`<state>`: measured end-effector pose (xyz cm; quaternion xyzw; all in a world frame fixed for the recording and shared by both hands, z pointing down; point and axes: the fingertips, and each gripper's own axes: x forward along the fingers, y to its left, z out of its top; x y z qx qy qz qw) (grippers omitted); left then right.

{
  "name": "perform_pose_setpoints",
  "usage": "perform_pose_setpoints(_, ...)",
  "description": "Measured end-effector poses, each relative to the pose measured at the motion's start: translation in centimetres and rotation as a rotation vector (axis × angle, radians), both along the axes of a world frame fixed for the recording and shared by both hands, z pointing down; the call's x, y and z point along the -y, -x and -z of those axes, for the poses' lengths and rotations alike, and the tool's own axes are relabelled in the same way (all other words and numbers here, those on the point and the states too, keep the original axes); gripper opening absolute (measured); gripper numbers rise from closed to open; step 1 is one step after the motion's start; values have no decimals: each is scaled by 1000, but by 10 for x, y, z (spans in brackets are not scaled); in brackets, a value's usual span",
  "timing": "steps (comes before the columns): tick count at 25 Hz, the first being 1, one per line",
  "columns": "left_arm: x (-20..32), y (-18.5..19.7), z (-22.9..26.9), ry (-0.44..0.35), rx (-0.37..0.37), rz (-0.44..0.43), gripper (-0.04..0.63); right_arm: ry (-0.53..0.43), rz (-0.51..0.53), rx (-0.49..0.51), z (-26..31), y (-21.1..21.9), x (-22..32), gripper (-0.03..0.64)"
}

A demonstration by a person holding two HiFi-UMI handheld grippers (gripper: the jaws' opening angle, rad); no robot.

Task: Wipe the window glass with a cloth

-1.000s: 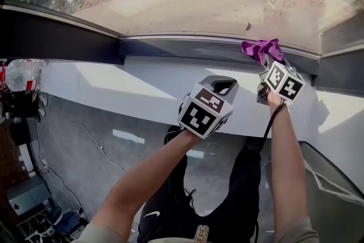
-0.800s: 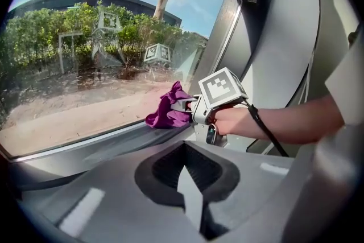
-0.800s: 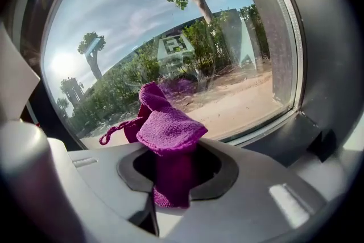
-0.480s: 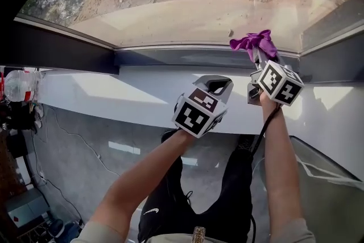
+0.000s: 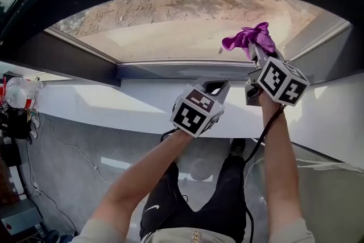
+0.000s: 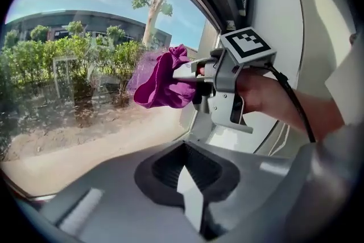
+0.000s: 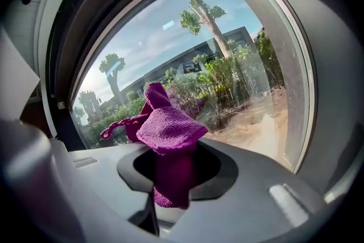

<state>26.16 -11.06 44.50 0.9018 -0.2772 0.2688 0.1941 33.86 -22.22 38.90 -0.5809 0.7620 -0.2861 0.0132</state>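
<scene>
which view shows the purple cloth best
The right gripper view: the cloth fills the centre, its knit visible, clamped in the right hand-held gripper. The left gripper view shows it from the side; the head view shows it small.

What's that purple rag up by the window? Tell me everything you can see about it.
The cloth is a magenta-purple rag with a knitted-looking texture, soft and crumpled into a bunch. Its lower end is pinched between the jaws of the right tool. The rest flops out beyond them in loose folds, with a thin tail trailing to one side. It is held up at the right part of the window glass. Whether it presses on the pane cannot be told.
</scene>
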Motion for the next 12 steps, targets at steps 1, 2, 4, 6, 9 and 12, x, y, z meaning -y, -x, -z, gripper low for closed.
perform_pose_setpoints(1,1,-2,9,-11,-1,-3,0,-16,5,-2,16,0,1,129)
perform_pose_setpoints(2,1,-4,18,-20,-4,-8,0,-36,10,-3,33,0,2,129)
perform_pose_setpoints(4,-1,-6,37,-31,-10,-16,0,-85,16,-4,72,2,3,130)
perform_pose_setpoints(6,-3,-6,51,-40,-15,-20,0,-132,20,-1,106,4,4,130)
perform_pose_setpoints(9,-7,-9,58,-50,-17,-28,0,-182,24,12,134,3,2,130)
perform_pose_setpoints(12,-10,-14,70,-59,-17,-35,0,-232,14,30,163,-3,-1,130)
